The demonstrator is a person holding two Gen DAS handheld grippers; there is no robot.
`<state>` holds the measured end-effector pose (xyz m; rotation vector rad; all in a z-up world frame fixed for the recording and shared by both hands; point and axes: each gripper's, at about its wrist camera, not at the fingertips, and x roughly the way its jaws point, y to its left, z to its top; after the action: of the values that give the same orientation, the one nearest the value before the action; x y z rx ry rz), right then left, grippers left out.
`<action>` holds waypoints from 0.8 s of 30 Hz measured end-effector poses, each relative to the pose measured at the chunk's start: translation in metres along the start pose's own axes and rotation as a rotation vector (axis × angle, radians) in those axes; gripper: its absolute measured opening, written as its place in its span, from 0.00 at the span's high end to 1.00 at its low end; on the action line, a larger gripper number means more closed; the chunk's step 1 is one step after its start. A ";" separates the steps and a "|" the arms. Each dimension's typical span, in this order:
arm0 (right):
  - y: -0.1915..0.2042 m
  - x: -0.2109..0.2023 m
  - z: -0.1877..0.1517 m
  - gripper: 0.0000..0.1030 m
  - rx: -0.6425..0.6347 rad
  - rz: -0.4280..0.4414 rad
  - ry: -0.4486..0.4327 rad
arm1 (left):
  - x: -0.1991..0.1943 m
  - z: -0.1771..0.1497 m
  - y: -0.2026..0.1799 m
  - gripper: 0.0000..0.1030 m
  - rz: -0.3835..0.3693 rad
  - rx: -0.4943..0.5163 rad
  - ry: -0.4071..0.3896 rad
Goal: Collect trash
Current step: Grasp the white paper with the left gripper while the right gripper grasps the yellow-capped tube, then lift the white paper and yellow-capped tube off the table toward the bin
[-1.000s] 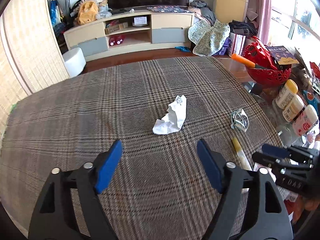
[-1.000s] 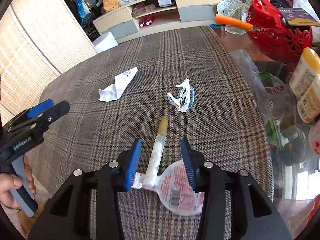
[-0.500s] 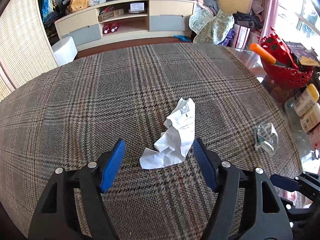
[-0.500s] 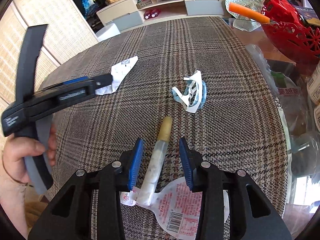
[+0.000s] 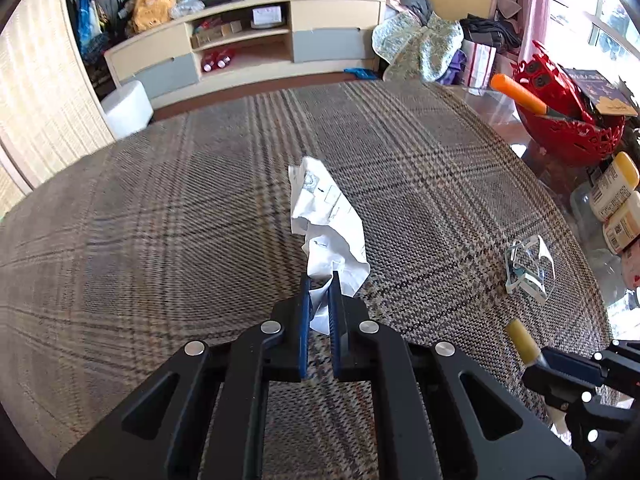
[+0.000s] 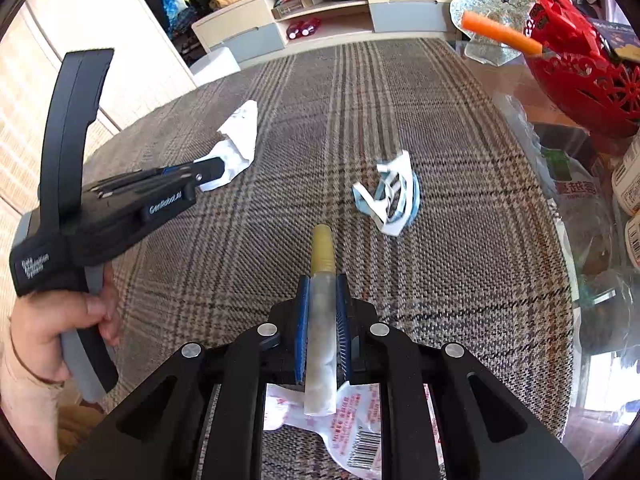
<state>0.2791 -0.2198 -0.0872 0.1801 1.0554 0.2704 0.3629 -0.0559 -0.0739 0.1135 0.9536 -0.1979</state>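
Left wrist view, near field: my left gripper has just been closing, and its blue fingers now stand almost together, pinching the near end of the crumpled white paper; the rest of the paper lies on the plaid-covered table and stretches away from the fingertips. Right wrist view, near field: my right gripper has likewise just been closing; its fingers press on either side of a translucent tube with a yellow cap, the cap projecting beyond the fingertips; the tube's near end lies over a printed plastic wrapper that rests flat on the table beneath the gripper body. At the left edge of this view a hand grips the handle of the left gripper, whose tip meets the white paper. Middle field: a tangle of blue-and-white strips lies on the cloth just beyond the yellow cap and slightly to its right, apart from both grippers; the same tangle shows at the right of the left wrist view. Far field: a red openwork basket with an orange-handled tool stands at the table's right side, near some yellow-capped bottles; beyond the table, a low media cabinet stands against the wall, with a white stool on the floor beside it.
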 end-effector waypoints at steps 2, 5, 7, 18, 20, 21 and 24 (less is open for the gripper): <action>0.004 -0.008 0.003 0.86 0.008 0.011 -0.014 | -0.017 0.001 0.004 0.94 0.009 -0.010 -0.021; 0.011 -0.027 0.003 0.86 0.011 0.024 -0.040 | -0.044 -0.001 0.008 0.94 0.030 -0.018 -0.038; 0.018 -0.041 0.002 0.86 0.010 0.026 -0.057 | -0.071 -0.006 0.009 0.94 0.049 -0.016 -0.058; 0.049 -0.126 -0.060 0.86 0.019 0.044 -0.111 | -0.197 -0.067 -0.013 0.94 0.039 -0.015 -0.109; 0.054 -0.136 -0.077 0.86 0.007 0.033 -0.107 | -0.217 -0.086 -0.022 0.94 0.009 -0.023 -0.116; 0.057 -0.140 -0.085 0.86 -0.002 0.026 -0.105 | -0.224 -0.095 -0.026 0.94 0.000 -0.024 -0.114; 0.062 -0.151 -0.109 0.86 -0.017 0.019 -0.095 | -0.243 -0.124 -0.036 0.94 -0.032 -0.043 -0.111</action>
<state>0.1054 -0.2049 0.0027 0.1866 0.9573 0.2854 0.1194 -0.0396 0.0529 0.0467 0.8495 -0.2112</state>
